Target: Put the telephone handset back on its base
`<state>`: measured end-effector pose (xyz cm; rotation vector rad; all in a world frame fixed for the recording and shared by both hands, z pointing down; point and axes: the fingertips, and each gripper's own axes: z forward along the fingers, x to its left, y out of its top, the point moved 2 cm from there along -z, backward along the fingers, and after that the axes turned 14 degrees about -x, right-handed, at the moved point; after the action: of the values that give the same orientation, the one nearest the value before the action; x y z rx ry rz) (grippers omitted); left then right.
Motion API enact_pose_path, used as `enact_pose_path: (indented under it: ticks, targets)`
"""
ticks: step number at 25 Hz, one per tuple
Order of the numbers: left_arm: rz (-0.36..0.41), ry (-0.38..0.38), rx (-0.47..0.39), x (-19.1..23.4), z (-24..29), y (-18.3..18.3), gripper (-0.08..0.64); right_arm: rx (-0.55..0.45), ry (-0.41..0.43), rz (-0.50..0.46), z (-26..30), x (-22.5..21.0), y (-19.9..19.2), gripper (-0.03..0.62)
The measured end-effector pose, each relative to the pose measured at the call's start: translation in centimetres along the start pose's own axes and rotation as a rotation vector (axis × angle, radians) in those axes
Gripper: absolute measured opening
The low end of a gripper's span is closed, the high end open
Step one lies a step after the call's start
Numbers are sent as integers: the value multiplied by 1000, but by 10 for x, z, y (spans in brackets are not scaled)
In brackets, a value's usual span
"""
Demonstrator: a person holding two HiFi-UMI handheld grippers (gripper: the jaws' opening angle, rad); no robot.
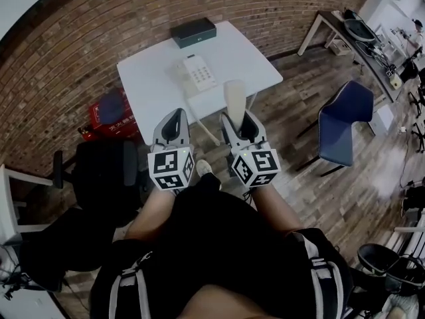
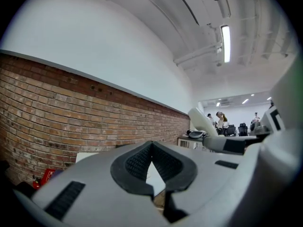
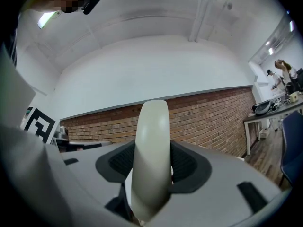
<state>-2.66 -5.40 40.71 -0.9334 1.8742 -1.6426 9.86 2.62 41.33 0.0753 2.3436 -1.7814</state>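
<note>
The white telephone base (image 1: 199, 72) with its keypad lies on the white table (image 1: 146, 85), near the front edge. My right gripper (image 1: 239, 119) is shut on the cream handset (image 1: 234, 96), which stands upright out of the jaws, to the right of the base and above the table's front edge. In the right gripper view the handset (image 3: 152, 141) fills the gap between the dark pads (image 3: 187, 162). A white cord (image 1: 203, 122) runs down from the base. My left gripper (image 1: 174, 118) hangs level beside the right one; its jaws (image 2: 151, 146) meet at the tips with nothing held.
A dark flat box (image 1: 193, 32) sits at the table's far edge against the brick wall (image 1: 80, 38). A red crate (image 1: 111, 115) and a black chair (image 1: 106, 171) stand on the left, a blue chair (image 1: 345, 121) on the right. A cluttered desk (image 1: 358, 35) is at far right.
</note>
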Motion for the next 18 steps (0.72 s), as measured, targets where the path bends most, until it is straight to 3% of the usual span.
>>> enact_pose_path:
  ticks: [8,18]
  targets:
    - [-19,4,42,16,72,-24,2,36,9,15,62,-37,-20,199]
    - [-49,68,85,60,161,-46,2,113,96,28,159,-67,-46,199]
